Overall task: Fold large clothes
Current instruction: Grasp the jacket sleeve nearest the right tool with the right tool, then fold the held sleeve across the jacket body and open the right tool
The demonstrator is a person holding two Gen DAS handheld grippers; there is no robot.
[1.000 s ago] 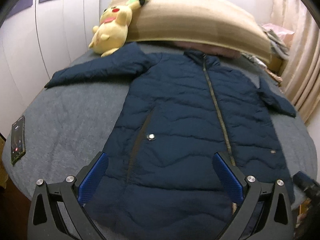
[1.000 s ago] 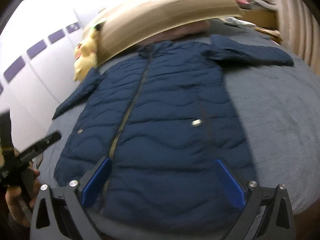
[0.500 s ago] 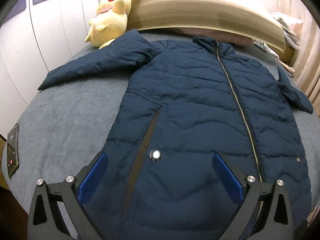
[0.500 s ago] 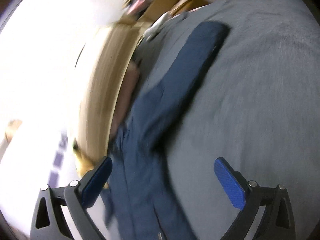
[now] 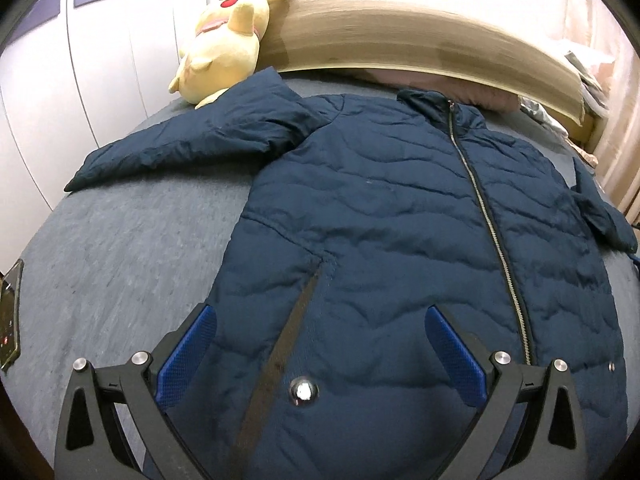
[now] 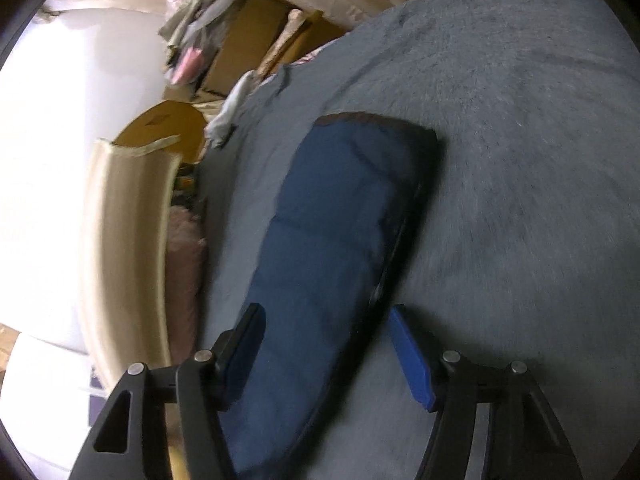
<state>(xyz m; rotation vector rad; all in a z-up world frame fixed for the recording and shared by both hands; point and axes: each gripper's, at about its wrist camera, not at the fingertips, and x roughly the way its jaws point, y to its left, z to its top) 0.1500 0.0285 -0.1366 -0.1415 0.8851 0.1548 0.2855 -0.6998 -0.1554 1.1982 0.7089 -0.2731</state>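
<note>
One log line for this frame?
coat flat, zipped | left claw open above coat | right claw open astride sleeve

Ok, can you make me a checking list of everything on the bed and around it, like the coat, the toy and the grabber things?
Surface: grey bed cover, rumpled, bare beside the coat.
Job's things: navy puffer coat lying flat, face up, zipped, both sleeves spread out; right sleeve lies flat on the cover.
Clutter: yellow plush toy by the headboard, touching the coat's left sleeve; phone at the bed's edge.
Grippers: left gripper open above the coat's lower front, holding nothing; right gripper open astride the right sleeve, not clamped.
Cables: nothing seen.
Surroundings: tan headboard, white wardrobe doors, clothes pile, curtain.
</note>
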